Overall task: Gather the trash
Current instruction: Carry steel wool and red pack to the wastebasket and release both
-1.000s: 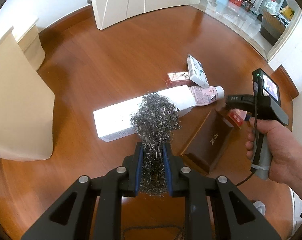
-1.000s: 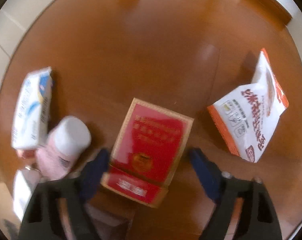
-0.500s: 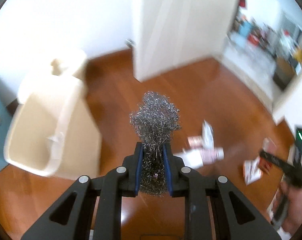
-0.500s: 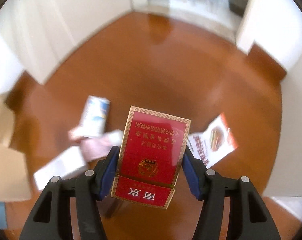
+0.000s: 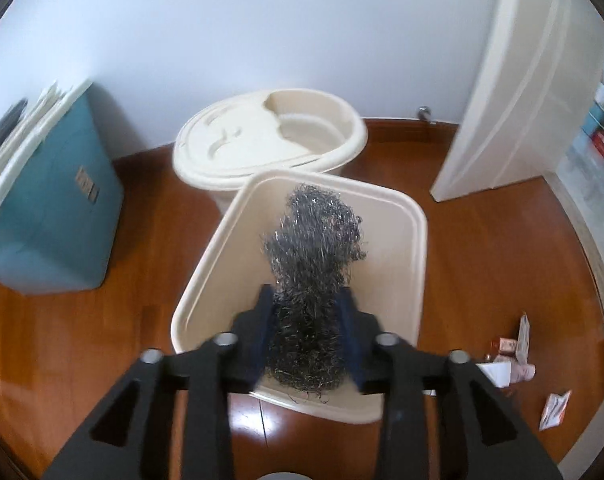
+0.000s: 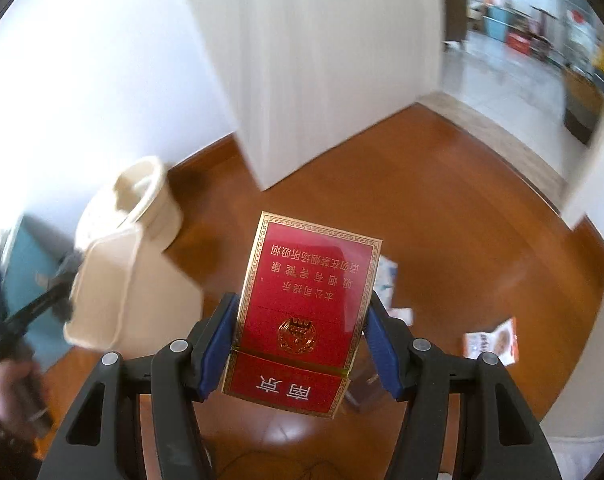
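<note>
Currently I am holding the left gripper over the open cream bin, with a wad of steel wool sitting between its blue pads. Its jaws have just been opening, and the wad is now bulging out to fill the wider gap; both pads are lying against its sides, though the blur is keeping me from judging how firmly they are pressing. The upper part of the wad is standing above the inside of the bin. Behind the bin a round cream container with a moulded lid is standing against the wall, and a teal box is sitting to the left on the wooden floor.

Meanwhile I am clenching the right gripper on a red cigarette pack, one blue pad pressing on each long edge, the pack's printing reading upside down to the camera. From the right wrist view, the bin is appearing at the left, with the left gripper and the hand carrying it at the bin's near rim. A snack packet and other litter, too blurred to name, are lying on the floor to the right.
</note>
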The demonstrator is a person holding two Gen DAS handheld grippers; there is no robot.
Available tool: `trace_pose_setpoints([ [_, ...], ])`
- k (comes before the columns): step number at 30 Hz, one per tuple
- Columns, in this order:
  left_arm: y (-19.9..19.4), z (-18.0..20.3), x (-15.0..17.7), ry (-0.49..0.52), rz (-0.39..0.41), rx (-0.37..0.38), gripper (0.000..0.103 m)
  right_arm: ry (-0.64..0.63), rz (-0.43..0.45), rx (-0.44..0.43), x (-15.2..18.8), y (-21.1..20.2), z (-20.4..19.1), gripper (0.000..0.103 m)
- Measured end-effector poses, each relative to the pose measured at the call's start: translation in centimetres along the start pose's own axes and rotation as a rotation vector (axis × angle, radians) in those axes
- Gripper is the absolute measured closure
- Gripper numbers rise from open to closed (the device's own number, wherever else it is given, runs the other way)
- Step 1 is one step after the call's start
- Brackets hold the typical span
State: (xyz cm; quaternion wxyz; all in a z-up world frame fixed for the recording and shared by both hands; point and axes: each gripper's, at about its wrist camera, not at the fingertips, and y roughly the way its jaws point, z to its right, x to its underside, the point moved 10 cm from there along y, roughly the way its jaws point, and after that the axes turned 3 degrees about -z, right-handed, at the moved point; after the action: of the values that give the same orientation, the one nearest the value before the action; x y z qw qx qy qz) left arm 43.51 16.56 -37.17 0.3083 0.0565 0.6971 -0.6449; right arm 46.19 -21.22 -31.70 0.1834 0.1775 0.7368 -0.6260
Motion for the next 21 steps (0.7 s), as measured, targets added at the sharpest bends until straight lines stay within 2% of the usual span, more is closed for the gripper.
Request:
trace_pose_setpoints([
  [3, -0.3, 0.4, -0.9, 0.037, 0.040, -0.018, 0.056, -0.046, 0.008, 0.004, -0.2, -0.1, -2.2, 0.040],
  [5, -1.1, 1.1, -1.5, 0.068, 0.064, -0.005, 0.038, -0.059, 0.014, 0.008, -0.3, -0.2, -2.3, 0.040],
  [6, -1.8, 1.2, -1.9, 0.073, 0.082, -0.001, 0.036, -0.067, 0.015, 0.015, -0.4, -0.4, -2.6, 0.040],
  [13, -8.0, 1.0, -4.2, 0.123, 0.157, 0.020, 0.035, -0.148, 0.049, 0.026, -1.4, -2.1, -5.6, 0.040],
  [17, -12.8, -1.3, -5.3, 0.132, 0.176, 0.006, 0.032, -0.172, 0.075, -0.016, -2.7, -3.4, -10.1, 0.040],
  [21, -16.2, -4.4, -5.7, 0.109, 0.166, -0.009, 0.032, -0.205, 0.107, -0.073, -3.8, -3.2, -16.4, 0.040],
])
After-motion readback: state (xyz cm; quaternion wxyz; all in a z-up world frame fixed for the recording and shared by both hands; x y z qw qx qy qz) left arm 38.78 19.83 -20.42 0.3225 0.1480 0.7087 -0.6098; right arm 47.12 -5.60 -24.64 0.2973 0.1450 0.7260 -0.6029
